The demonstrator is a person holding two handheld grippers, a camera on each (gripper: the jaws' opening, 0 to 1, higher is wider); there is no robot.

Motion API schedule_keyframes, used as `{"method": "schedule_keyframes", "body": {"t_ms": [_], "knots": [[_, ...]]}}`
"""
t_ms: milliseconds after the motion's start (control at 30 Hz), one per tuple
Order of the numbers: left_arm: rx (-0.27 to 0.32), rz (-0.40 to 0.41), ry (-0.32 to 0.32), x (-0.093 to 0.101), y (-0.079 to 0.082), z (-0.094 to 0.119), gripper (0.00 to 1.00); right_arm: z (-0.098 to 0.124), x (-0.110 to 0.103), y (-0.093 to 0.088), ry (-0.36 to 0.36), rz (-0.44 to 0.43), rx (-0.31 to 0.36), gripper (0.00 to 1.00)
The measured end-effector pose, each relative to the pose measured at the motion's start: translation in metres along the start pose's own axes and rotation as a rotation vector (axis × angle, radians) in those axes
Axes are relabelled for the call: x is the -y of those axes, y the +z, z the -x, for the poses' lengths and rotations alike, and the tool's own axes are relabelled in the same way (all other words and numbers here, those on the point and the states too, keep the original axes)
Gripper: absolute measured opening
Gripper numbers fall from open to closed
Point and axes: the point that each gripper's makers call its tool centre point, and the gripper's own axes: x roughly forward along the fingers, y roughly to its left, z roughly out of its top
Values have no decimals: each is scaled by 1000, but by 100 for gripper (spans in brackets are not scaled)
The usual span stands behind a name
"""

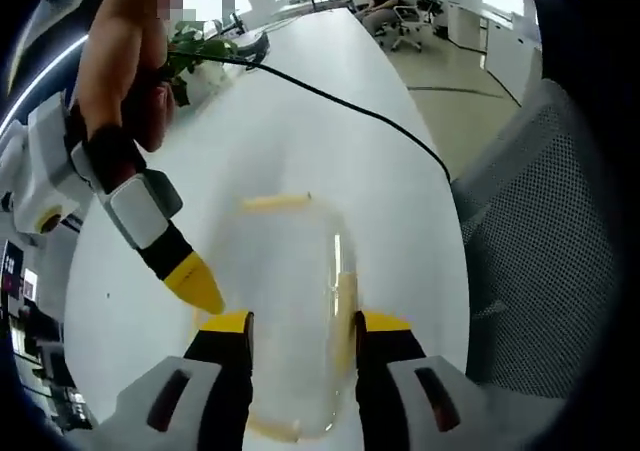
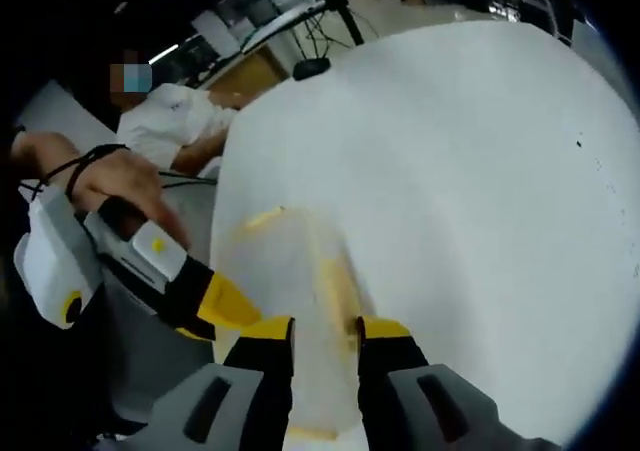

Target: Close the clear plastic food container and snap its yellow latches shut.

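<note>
The clear plastic container lies on the white table, blurred, with yellow latches on its far edge and its right side. My left gripper is open, its black jaws with yellow tips standing over the container's near part, the right jaw beside the side latch. In the right gripper view the same container sits just ahead, and my right gripper hangs over its near end with a narrow gap between its jaws, a yellow latch running into that gap. Each view shows the other gripper's yellow tip at the container's left edge.
A black cable crosses the table toward a potted plant. A mesh office chair stands off the table's right edge. A person's hand holds the other gripper. A seated person in white is at the far side.
</note>
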Motion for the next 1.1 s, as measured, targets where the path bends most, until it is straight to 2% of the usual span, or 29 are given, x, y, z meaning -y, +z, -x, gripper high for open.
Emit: {"method": "schedule_keyframes", "body": {"t_ms": [167,267,333,367,400,433,467,500,533,567,600,633,700,767,800,867,900,933,967,1000,1100], "knots": [[1,-6,6,0,-2,-1,37,-1,1,0,12,-17,-6,21],[-1,-9,7,-1,-1,-1,35,0,3,-1,42,-70,-11,18],[-4,0,27,4,-2,-17,35,1,5,-1,59,-94,6,16],[-2,-15,19,1,-3,-6,35,1,4,-1,66,-113,10,16],[1,-13,19,2,-3,-6,35,2,3,-1,69,-135,15,14],[6,-12,20,-2,-4,0,35,7,5,14,82,-157,92,4],[10,-13,20,-5,-4,5,35,8,1,9,84,-233,61,3],[13,-10,16,-4,-4,3,35,4,2,7,84,-139,55,0],[20,-11,11,-5,-2,3,36,5,20,4,-34,-72,18,0],[21,-20,-2,-3,-2,3,36,1,0,6,19,-115,28,0],[18,-24,-5,-3,-1,4,36,4,5,8,23,-102,12,0],[12,-25,-9,-3,0,2,37,4,5,9,26,-48,1,0],[5,-20,-15,-2,0,3,37,2,6,12,11,-76,-20,2],[3,-22,-18,-2,0,1,37,5,4,10,-10,16,-52,3],[4,-24,-16,-2,0,2,37,5,4,9,14,-7,-68,6],[8,-28,-12,-3,0,1,37,6,6,9,9,-20,-79,8],[8,-28,-10,-3,-1,0,37,6,3,4,44,-24,-103,11],[8,-29,-11,-4,0,0,37,7,9,-1,55,-19,-129,14],[8,-28,-10,-4,0,0,37,7,13,-6,55,-14,-154,19],[8,-29,-10,-4,0,0,37,3,5,-14,7,11,-167,25],[9,-29,-10,-4,-1,0,37,-1,3,-10,31,-1,-136,29]]}}
